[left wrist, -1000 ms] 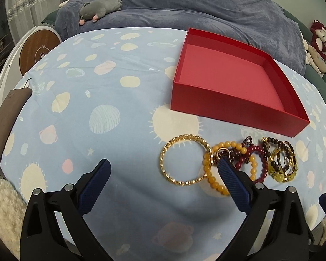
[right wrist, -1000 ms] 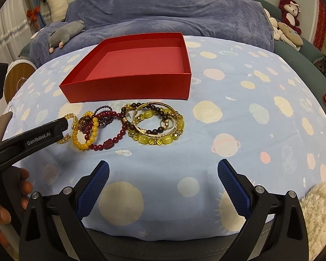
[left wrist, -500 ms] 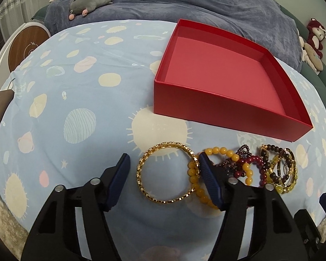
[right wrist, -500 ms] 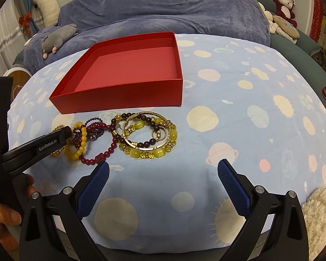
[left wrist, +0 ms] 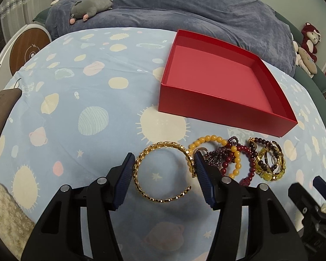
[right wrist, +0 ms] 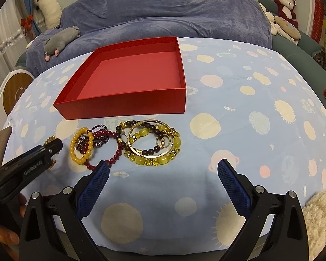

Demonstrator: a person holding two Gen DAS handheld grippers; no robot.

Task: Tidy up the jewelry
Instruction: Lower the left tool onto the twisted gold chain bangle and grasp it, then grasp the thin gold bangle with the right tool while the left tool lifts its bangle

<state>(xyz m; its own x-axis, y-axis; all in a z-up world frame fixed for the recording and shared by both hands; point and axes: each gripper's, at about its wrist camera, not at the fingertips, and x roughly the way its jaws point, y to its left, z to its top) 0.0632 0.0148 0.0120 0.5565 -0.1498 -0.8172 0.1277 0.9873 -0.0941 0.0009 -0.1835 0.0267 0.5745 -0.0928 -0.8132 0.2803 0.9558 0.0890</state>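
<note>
1. Between the left tongs (left wrist: 163, 162) lies the gold bangle (left wrist: 163, 174), flat on the spotted sheet (left wrist: 93, 91). The jaws are closing: the left pad touches the bangle's side, the right pad sits at its open end, and whether that pad presses on it I cannot tell.
2. Just right of the bangle, the yellow beads (left wrist: 215, 140) and dark red beads (left wrist: 245, 152) overlap in a heap, with the amber bracelets (left wrist: 271, 163) beyond them.
3. Near that heap the right tongs (right wrist: 163, 169) hover open and empty, the left pad by the red beads.
4. Farther back, the red box (left wrist: 206, 104) sits empty, apart from the jewelry.
</note>
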